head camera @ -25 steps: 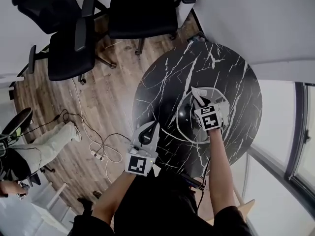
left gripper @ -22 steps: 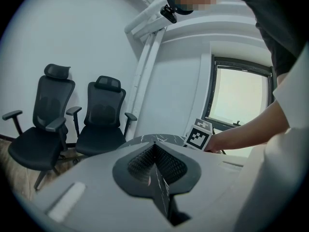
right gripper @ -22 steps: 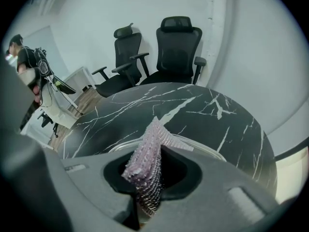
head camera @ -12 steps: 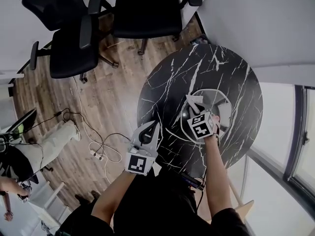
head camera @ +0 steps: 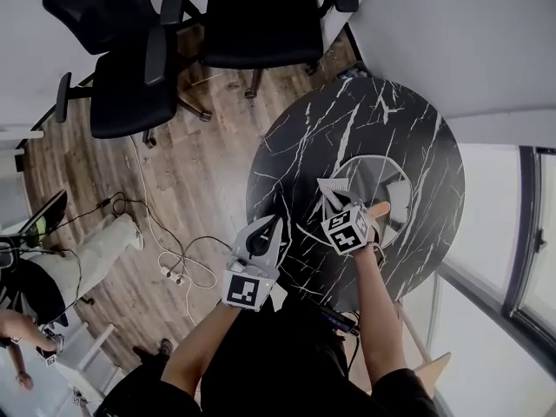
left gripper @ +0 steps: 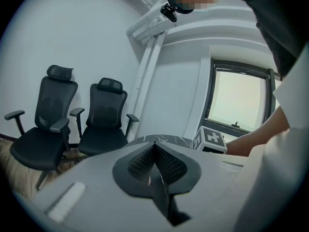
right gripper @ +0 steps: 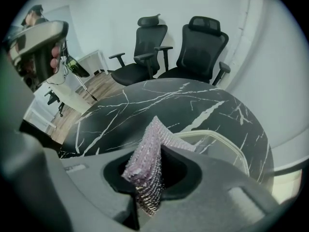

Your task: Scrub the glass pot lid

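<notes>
Glass lid (head camera: 391,189) lies flat on the marble table (head camera: 347,120), under our right tool (head camera: 334,189), which pinches a mesh scrubber (right gripper: 147,163) at the lid's rim. Our left tool (head camera: 263,231), jaws together on nothing, hangs off the table's edge. We judge good scrubbing needs the mesh pressed flat, in overlapping circles, with the lid steadied.

A rough knitted scrubbing cloth (right gripper: 145,170), glittering with metallic thread, sits in the right gripper (right gripper: 157,151), whose claw is matt grey plastic. Just ahead of the claw, a smooth clear glass lid (right gripper: 219,151) lies on a glossy black marble table (right gripper: 145,100).
</notes>
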`<state>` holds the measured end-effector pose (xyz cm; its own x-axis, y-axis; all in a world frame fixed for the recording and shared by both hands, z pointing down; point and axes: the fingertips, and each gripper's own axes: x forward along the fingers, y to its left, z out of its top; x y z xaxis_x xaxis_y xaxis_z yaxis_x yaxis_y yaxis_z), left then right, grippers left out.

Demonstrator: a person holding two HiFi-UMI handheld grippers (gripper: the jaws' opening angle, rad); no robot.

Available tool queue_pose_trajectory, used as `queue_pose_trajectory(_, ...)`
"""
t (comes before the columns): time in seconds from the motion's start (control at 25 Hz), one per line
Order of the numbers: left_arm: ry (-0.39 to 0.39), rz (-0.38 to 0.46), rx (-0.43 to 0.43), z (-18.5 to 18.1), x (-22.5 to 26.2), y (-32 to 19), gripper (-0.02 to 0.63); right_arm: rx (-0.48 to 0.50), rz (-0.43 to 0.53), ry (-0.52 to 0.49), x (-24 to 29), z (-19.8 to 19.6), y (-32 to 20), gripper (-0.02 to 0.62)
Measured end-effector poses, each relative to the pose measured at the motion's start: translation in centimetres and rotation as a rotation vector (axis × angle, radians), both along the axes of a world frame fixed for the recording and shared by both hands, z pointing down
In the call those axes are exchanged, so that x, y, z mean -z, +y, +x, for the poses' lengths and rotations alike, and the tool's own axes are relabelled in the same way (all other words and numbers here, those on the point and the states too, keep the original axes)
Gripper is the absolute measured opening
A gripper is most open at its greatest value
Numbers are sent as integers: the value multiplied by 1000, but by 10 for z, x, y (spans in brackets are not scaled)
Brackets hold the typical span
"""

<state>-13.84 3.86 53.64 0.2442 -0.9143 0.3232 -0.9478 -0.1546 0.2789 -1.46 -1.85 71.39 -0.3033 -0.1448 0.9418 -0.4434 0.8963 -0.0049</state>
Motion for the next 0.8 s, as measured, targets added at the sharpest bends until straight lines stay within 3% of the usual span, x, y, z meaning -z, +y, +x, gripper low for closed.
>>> queue_pose_trajectory(0.52, -7, 5, -36, 12, 3, 12, 2, 41, -38, -8, -7, 6, 68, 74)
queue_pose_trajectory(0.8, -6, 14, -92, 37, 7, 13, 2, 14, -106, -17, -7, 35, 101, 74)
